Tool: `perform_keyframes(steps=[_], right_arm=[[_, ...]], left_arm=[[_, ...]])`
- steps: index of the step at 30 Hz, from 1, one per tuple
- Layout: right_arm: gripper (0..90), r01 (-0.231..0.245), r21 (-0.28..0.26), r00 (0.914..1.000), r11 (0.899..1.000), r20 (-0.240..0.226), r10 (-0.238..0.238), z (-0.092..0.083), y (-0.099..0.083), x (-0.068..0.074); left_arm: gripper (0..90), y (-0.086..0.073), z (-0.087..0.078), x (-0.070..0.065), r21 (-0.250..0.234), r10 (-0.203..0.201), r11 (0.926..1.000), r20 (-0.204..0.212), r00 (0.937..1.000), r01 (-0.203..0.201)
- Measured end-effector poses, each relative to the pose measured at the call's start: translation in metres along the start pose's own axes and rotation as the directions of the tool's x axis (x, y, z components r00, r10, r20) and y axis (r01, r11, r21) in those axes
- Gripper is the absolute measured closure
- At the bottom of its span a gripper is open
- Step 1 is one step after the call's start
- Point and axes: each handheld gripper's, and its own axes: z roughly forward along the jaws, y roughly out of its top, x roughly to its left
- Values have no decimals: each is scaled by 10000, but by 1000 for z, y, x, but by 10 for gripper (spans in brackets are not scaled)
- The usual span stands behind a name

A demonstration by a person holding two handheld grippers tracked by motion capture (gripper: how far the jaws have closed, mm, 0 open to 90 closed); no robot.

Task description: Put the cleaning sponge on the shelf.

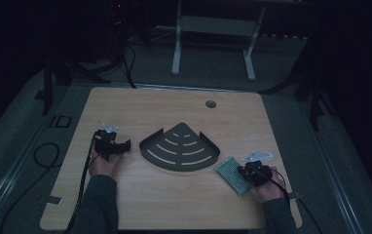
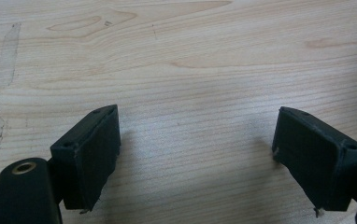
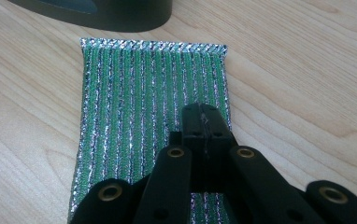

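My right gripper [image 3: 203,112] is clenched, jaws pressed together over the green scouring pad [image 3: 153,107]; whether any of it is pinched I cannot tell. The pad lies flat near the table's [image 1: 174,200] right front corner, just beside the dark corner shelf [image 1: 180,147] at the middle. My left gripper [image 2: 195,154] rests released, jaws wide over bare pale wood grain. Farther back a round cable hole [image 1: 211,104] pierces the tabletop; beyond it, dim grey floor and a white stand's legs [image 1: 213,44]
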Motion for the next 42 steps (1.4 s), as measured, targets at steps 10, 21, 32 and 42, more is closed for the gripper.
perform_keyframes(steps=[10,21,32,42], right_arm=[[841,-91,293,9988,9995,-473,104,-14,16,-10],[787,208,1927,9956,9810,-937,-27,0,34,-30],[791,226,2437,9889,9696,-1482,142,6,41,-37],[760,167,3121,9803,9499,-1920,459,17,41,-44]], left_arm=[[160,0,0,0,1,0,10000,-3,10000,0],[160,0,0,0,3,-2,10000,-3,10000,2],[160,0,0,0,2,1,10000,1,10000,-1],[160,0,0,0,1,-4,10000,-2,10000,4]])
